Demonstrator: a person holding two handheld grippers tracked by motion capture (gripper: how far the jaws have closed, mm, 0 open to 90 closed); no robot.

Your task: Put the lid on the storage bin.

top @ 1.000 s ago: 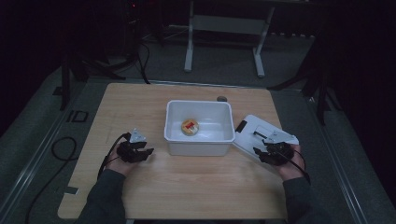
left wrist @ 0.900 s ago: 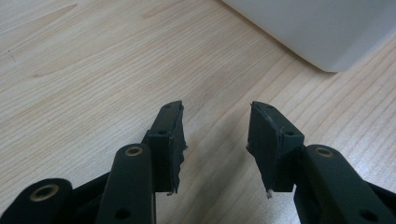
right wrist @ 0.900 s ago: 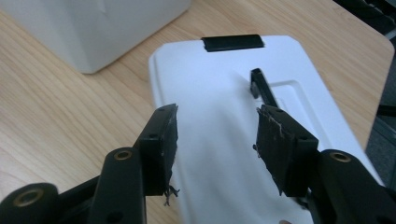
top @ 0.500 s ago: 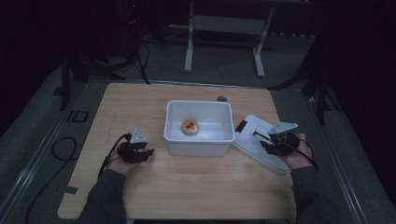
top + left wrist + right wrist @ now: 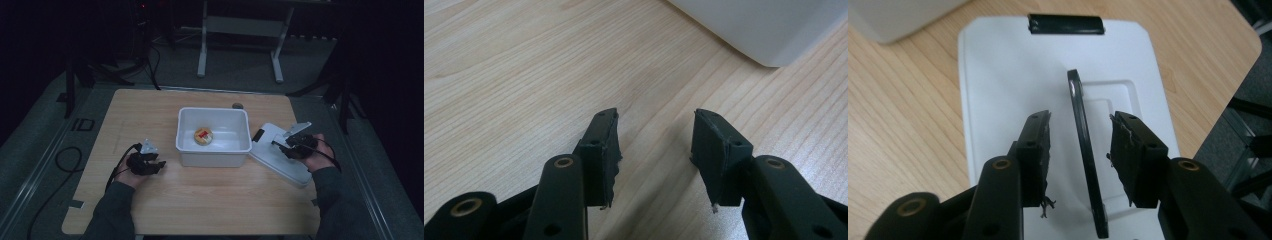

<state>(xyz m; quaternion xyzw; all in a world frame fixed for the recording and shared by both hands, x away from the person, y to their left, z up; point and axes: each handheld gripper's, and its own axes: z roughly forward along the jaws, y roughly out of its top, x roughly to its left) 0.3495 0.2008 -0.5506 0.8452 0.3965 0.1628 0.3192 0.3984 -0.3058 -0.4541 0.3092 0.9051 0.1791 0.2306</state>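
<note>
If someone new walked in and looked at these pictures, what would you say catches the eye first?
Probably the white tub at the middle of the wooden table, with a small round item with a red mark inside it. To its right lies the white lid flat on the table, and the right gripper has its jaws either side of the lid's upright black handle, having just been closing. The left gripper is open over bare wood.

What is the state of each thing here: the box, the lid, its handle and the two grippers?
Box: open, upright, a round item inside.
Lid: off, flat on the table right of the box.
Handle: raised, between the right jaws, not yet pinched.
Right gripper: open, jaws just closing.
Left gripper: open, nothing between the jaws.
</note>
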